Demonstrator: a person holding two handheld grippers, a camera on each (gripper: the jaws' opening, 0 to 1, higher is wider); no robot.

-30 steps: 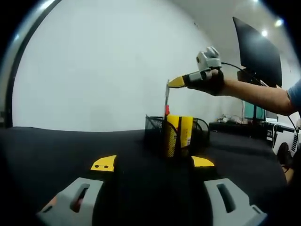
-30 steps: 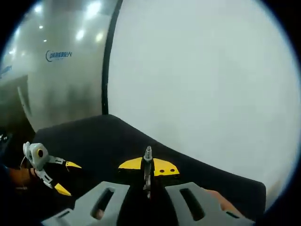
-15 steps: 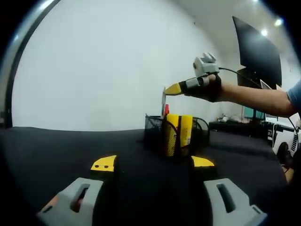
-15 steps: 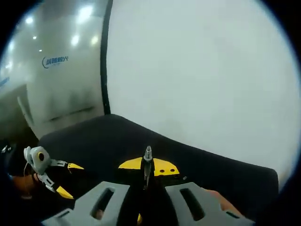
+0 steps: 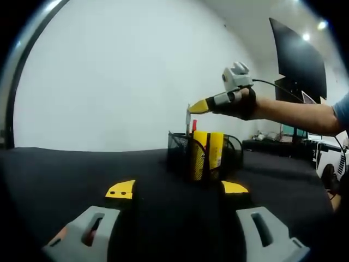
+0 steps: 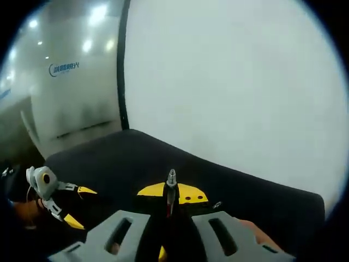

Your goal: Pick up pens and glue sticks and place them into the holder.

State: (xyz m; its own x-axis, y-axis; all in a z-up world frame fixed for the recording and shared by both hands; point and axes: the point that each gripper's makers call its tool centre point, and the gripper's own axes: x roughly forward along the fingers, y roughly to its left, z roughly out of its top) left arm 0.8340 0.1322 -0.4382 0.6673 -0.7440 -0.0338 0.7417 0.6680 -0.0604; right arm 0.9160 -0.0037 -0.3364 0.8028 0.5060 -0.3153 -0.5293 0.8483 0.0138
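Observation:
A black mesh holder (image 5: 180,154) stands on the black table, with yellow glue sticks (image 5: 208,154) and a red-capped item upright inside it. Above its left part hangs a thin silver pen (image 5: 188,121), held upright by my right gripper (image 5: 197,106), which comes in from the right. In the right gripper view the pen (image 6: 171,183) sticks up between the yellow pads of my right gripper (image 6: 172,195), which is shut on it. My left gripper (image 5: 178,188) rests low in front of the holder, open, with nothing between its jaws. It also appears in the right gripper view, where the left gripper (image 6: 76,206) is at lower left.
The black cloth table (image 5: 65,169) stretches wide to the left of the holder. A person's forearm (image 5: 297,112) reaches in from the right. A dark monitor (image 5: 299,61) hangs at upper right above a cluttered desk (image 5: 294,146). A white wall (image 6: 234,87) stands behind.
My right gripper has carried the pen a little to the left over the holder. My left gripper has stayed where it was.

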